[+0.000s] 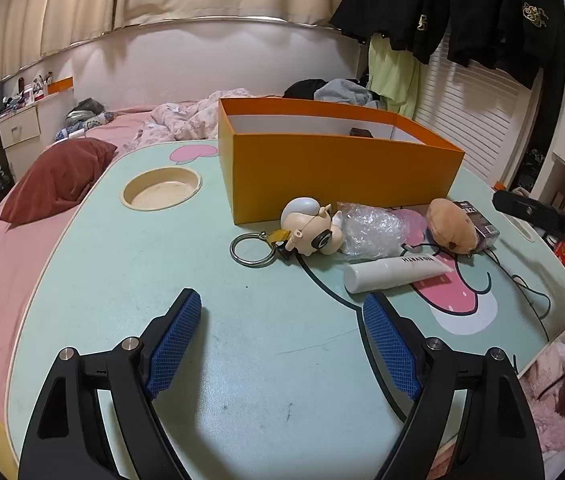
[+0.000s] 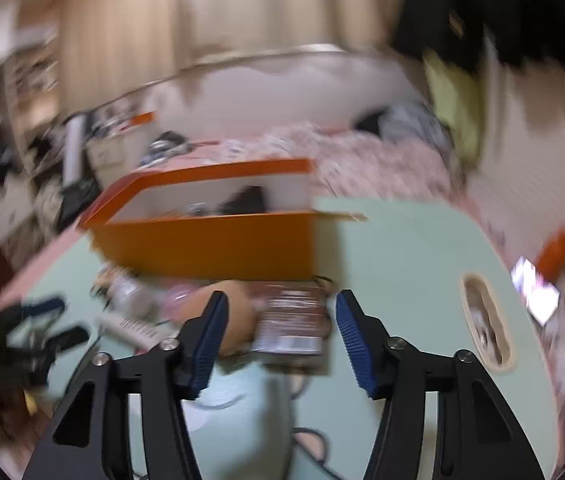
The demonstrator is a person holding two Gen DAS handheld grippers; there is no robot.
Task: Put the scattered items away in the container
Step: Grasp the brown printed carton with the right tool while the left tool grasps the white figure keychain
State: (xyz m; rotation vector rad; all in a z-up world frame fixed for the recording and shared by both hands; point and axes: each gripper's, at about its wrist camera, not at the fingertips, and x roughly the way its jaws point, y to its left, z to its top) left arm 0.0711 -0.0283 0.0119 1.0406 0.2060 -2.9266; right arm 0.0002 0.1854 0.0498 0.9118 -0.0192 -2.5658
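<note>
Matt orange cardboard box (image 1: 338, 176), shiny metal ring (image 1: 251, 249), crinkled clear plastic bag (image 1: 368, 232)

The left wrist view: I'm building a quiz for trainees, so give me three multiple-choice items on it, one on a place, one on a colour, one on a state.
1. Where does the white tube lie?
A. inside the box
B. on the table, in front of the box
C. on the bed

2. What colour is the box outside?
A. orange
B. green
C. blue

3. How do the left gripper jaws stand?
A. shut on the key ring
B. shut on the tube
C. open, empty

Answers: 1 B, the tube rests on the table nearer the camera than the box. 2 A, its walls are orange. 3 C, only bare table shows between the blue pads; the key ring lies beyond them.
</note>
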